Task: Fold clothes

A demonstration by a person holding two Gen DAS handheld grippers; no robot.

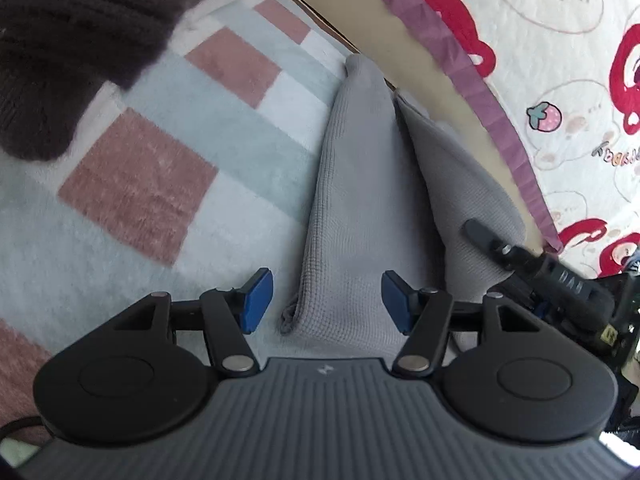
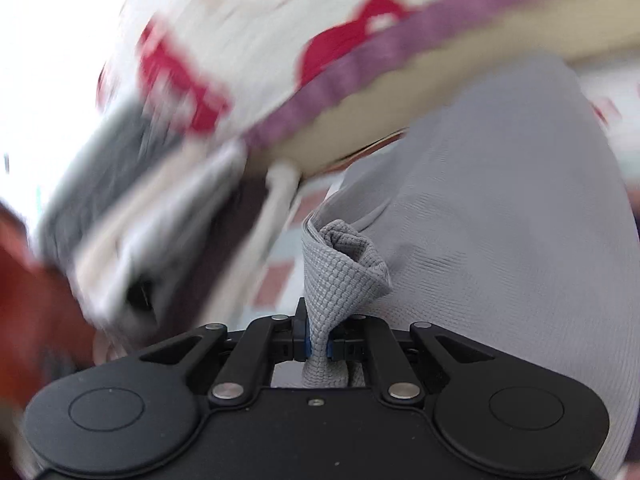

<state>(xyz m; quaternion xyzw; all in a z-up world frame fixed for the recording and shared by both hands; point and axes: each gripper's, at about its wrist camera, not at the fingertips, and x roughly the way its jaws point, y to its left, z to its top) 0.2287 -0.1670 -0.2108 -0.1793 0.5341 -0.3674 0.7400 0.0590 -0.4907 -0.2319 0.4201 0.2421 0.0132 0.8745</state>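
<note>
A grey waffle-knit garment (image 1: 352,200) lies in long folds on a checked pink, white and pale green blanket (image 1: 140,184). My left gripper (image 1: 326,300) is open, its blue pads either side of the garment's near end, not gripping it. My right gripper (image 2: 318,344) is shut on a bunched corner of the same grey garment (image 2: 500,220), which hangs from it to the right. The right gripper also shows in the left wrist view (image 1: 520,252), at the garment's right edge. The right wrist view is blurred by motion.
A dark brown knitted garment (image 1: 68,40) lies at the upper left on the blanket. A white quilt (image 1: 560,40) with red cartoon prints and a purple border lies on the right, over a beige edge (image 1: 420,60).
</note>
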